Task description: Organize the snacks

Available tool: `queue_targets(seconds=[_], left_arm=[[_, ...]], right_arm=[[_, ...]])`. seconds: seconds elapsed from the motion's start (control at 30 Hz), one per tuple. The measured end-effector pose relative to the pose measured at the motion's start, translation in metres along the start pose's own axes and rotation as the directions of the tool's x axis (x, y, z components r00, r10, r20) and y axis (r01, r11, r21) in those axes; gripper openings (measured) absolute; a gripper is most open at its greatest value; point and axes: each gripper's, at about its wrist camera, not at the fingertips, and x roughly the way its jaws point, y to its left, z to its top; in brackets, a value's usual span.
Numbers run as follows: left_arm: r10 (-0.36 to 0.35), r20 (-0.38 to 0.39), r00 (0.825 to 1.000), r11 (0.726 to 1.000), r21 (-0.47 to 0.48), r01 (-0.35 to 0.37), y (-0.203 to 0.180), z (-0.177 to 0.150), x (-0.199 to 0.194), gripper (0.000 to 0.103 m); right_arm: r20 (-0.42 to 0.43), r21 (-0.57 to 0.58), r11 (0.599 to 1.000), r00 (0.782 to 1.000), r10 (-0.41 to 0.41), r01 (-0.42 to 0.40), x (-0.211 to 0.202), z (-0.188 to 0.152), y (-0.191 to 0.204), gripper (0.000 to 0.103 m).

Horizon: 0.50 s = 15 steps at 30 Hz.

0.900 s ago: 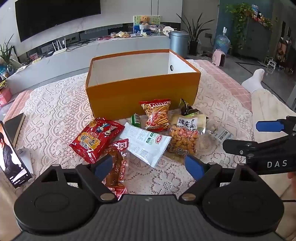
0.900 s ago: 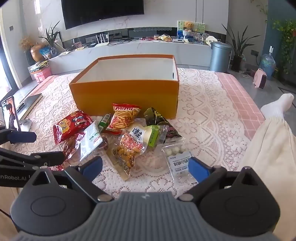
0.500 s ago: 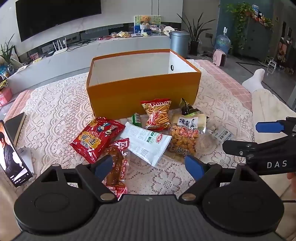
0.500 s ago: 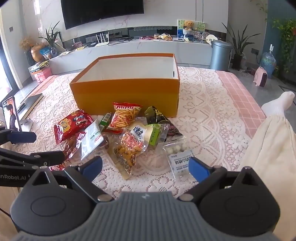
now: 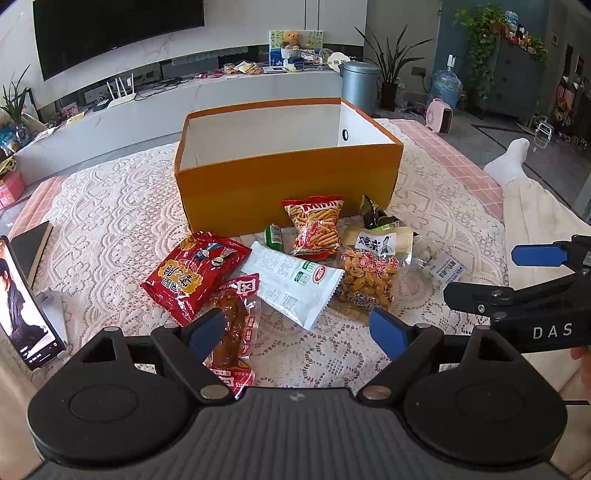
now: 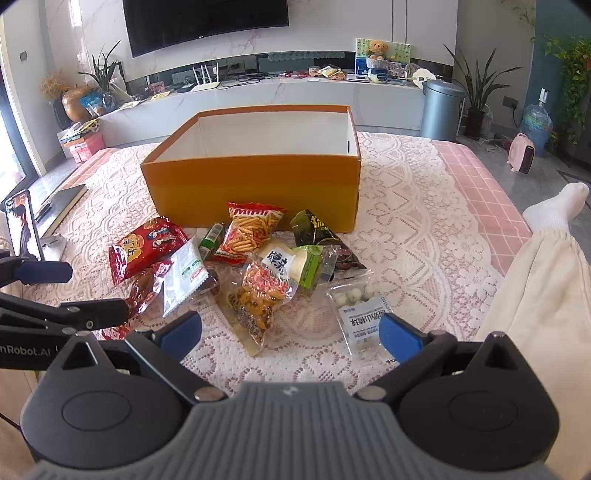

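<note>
Both claws hang wide open and hold nothing: the left gripper [image 5: 299,330] and the right gripper [image 6: 290,334]. Just ahead of them the snack packets [image 5: 295,280] lie heaped on the lace cloth [image 5: 110,229]. Beyond the heap stands the orange box [image 5: 288,184], nothing visible inside.

This was a home living room. A large dark television [image 6: 205,26] hung on a marble-look wall above a long white media console [image 6: 280,94], where a router [image 6: 205,79], cables and a teddy bear [image 6: 376,48] sat. Potted plants [image 6: 476,81] stood by the wall, with a grey lidded bin [image 6: 441,109], a water jug [image 6: 535,123] and a small pink heater [image 6: 521,153] on the tiled floor. In front lay a lace tablecloth [image 6: 402,221] over pink checked fabric, and a person's socked foot [image 6: 561,208] rested at the table's edge.
</note>
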Motion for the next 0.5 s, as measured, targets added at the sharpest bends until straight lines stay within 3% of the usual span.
queue_targets(seconds=[0.5], left_arm=[[-0.002,-0.001,1.000,1.000,0.000,0.002,-0.0009,-0.0005,0.0001,0.103]], right_arm=[[-0.014,0.005,1.000,1.000,0.002,-0.002,0.0025,-0.0004,-0.0004,0.099]])
